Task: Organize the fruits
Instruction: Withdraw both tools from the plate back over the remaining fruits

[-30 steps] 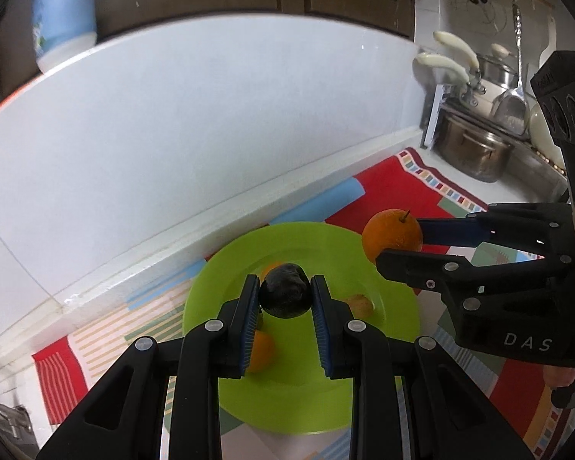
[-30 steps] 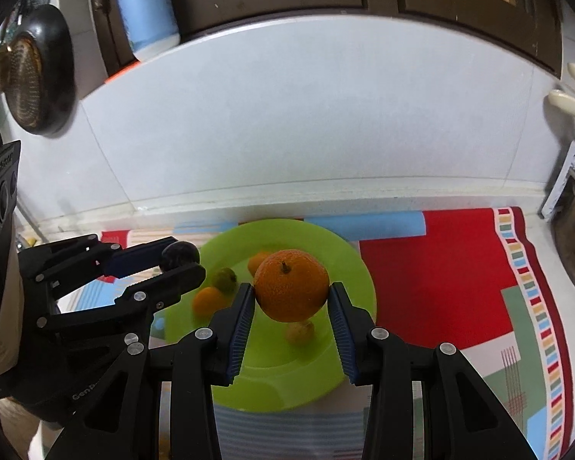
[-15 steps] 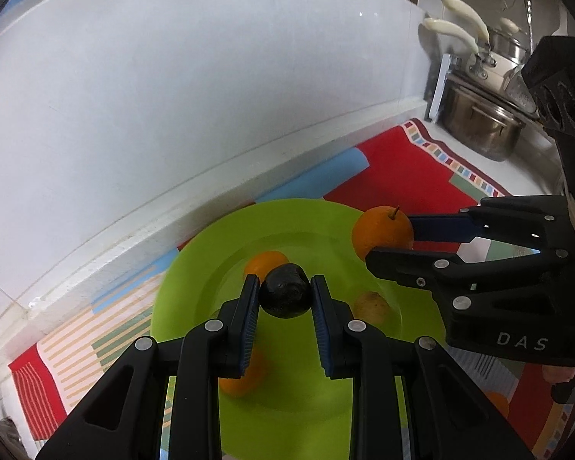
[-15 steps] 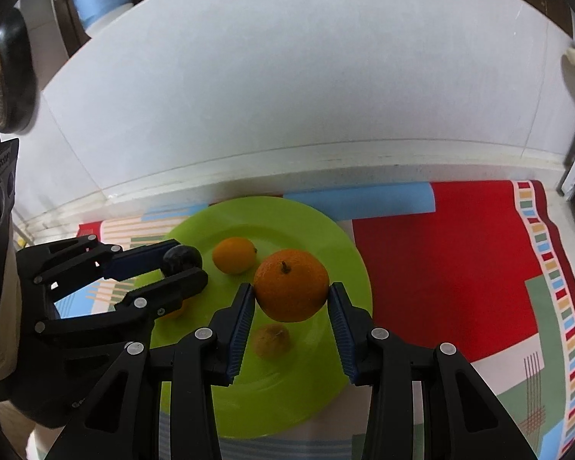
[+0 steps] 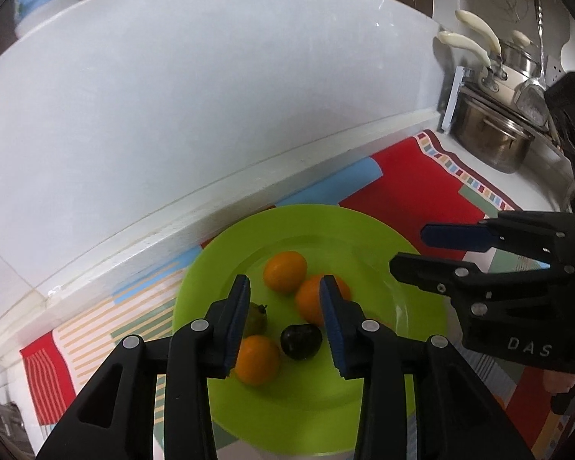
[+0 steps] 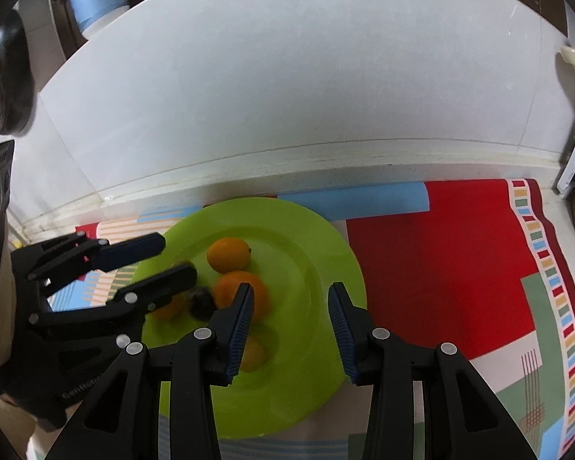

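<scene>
Left gripper [image 5: 283,308] spread wide, nothing between its blue-padded black fingers; it hangs over the round lime-green plastic plate [image 5: 364,230]. Right gripper [image 6: 290,316] likewise spread wide and holding nothing, over the plate's right half. Task fruit all sits on the plate: small dark purple plum-like fruit [image 5: 301,341] directly under the left gripper's gap, large round orange [image 5: 314,304] just behind it, smaller orange citrus [image 5: 285,271] farther back, another orange citrus [image 5: 257,360] at front left, small green-brown fruit [image 5: 257,318] beside the left finger. Judgement: release step looks done, so the good move is a straight lift up and back with both grippers, fingers kept spread, no sideways sweep, since round fruit will roll if clipped and the two grippers sit close together. Plate lies on a red, blue and striped patterned cloth mat [image 6: 441,260] against the white tiled wall [image 5: 211,96]. Hard to make out: in the right view the dark fruit is motion-blurred and half behind the left gripper; a small yellow-orange fruit [image 6: 253,352] is mostly covered by the right gripper's left finger, kind unclear. Near plate rim is cut off by the fingers. Steel pot [image 5: 490,138] at far right is distorted.
</scene>
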`<state>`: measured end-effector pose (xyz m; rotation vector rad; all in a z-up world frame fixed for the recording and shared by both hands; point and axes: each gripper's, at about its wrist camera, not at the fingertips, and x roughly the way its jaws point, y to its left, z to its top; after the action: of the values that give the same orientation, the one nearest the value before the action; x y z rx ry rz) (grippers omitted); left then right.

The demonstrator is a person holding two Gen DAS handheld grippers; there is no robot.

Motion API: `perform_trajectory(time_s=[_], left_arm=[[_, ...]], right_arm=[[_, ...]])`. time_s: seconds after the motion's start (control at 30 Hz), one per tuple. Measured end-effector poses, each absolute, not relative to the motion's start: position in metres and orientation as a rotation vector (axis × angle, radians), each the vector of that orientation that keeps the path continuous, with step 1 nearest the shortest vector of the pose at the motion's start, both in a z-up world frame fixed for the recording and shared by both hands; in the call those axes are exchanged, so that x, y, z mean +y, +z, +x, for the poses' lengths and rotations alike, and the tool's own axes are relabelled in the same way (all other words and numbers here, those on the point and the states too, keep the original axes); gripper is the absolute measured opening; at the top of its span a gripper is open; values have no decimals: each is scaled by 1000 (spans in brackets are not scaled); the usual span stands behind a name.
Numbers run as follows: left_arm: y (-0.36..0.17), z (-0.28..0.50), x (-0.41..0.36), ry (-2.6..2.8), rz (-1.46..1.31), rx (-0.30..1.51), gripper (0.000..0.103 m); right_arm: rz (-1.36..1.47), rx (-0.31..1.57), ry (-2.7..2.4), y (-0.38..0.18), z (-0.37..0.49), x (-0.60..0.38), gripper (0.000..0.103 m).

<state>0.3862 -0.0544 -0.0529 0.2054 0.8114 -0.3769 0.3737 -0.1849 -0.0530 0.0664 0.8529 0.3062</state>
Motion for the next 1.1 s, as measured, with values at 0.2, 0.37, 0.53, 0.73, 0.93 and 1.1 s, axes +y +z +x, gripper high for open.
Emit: perform_trajectory(time_s=[0.2, 0.37, 0.53, 0.73, 0.93, 1.1], left_arm=[[-35, 365, -46, -373, 174, 784, 38], [-16, 341, -40, -370, 159, 748, 42], [4, 312, -35, -360, 162, 695, 45], [23, 280, -28, -352, 155, 651, 48], [36, 249, -18, -339, 147, 612, 51], [39, 226, -12, -332, 154, 605, 52]], right_arm=[[58, 831, 324, -39, 351, -179, 41], [59, 797, 328, -23, 328, -176, 41], [60, 755, 339, -5, 302, -173, 41], [65, 717, 353, 11, 272, -169, 41], [58, 688, 368, 24, 245, -163, 41], [45, 672, 382, 29, 224, -156, 42]])
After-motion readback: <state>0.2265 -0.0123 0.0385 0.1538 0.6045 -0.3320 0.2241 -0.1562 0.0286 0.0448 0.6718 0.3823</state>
